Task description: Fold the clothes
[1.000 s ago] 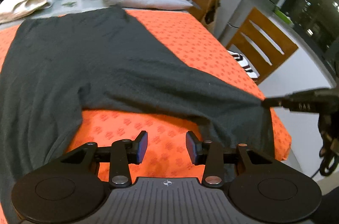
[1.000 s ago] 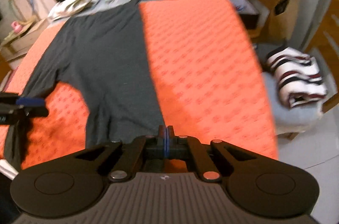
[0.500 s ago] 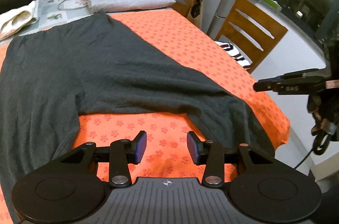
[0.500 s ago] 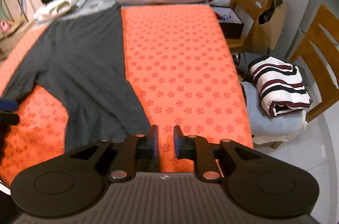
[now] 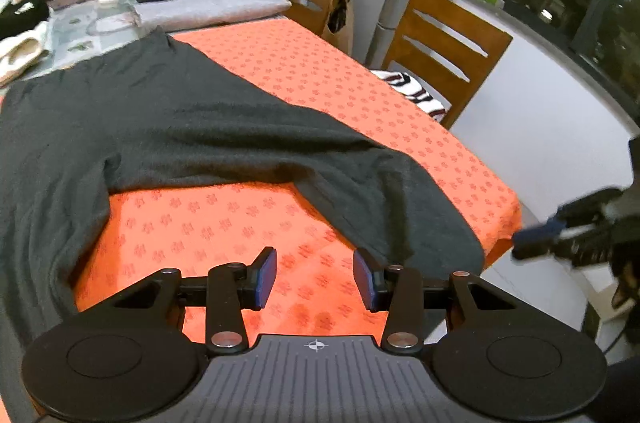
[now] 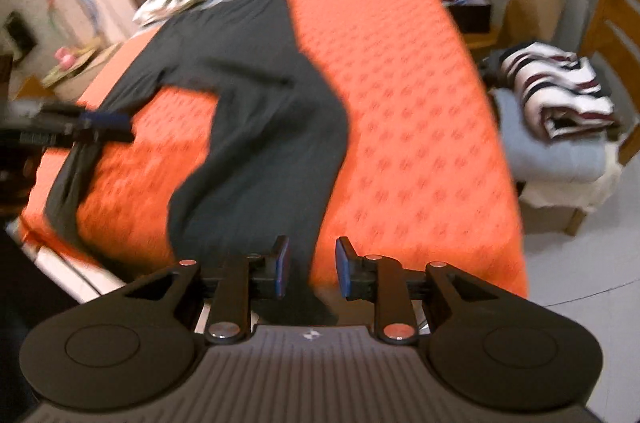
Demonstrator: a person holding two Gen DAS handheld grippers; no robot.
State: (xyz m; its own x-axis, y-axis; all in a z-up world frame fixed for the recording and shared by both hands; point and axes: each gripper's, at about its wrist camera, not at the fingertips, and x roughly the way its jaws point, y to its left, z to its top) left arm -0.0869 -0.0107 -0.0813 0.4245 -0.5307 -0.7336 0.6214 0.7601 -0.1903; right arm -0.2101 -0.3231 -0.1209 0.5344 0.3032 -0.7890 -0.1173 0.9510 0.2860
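Trousers (image 5: 168, 127) lay half spread on the orange surface (image 5: 320, 71), one leg end overhanging its edge, likely to slide off since left gripper (image 5: 315, 278) and right gripper (image 6: 308, 266), whose jaws had just been opening, both stood spread and empty.

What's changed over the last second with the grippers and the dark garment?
The right gripper let go of the dark garment's sleeve; its jaws have just been opening, and the sleeve now lies slack on the orange cover. The left gripper stayed open and empty.
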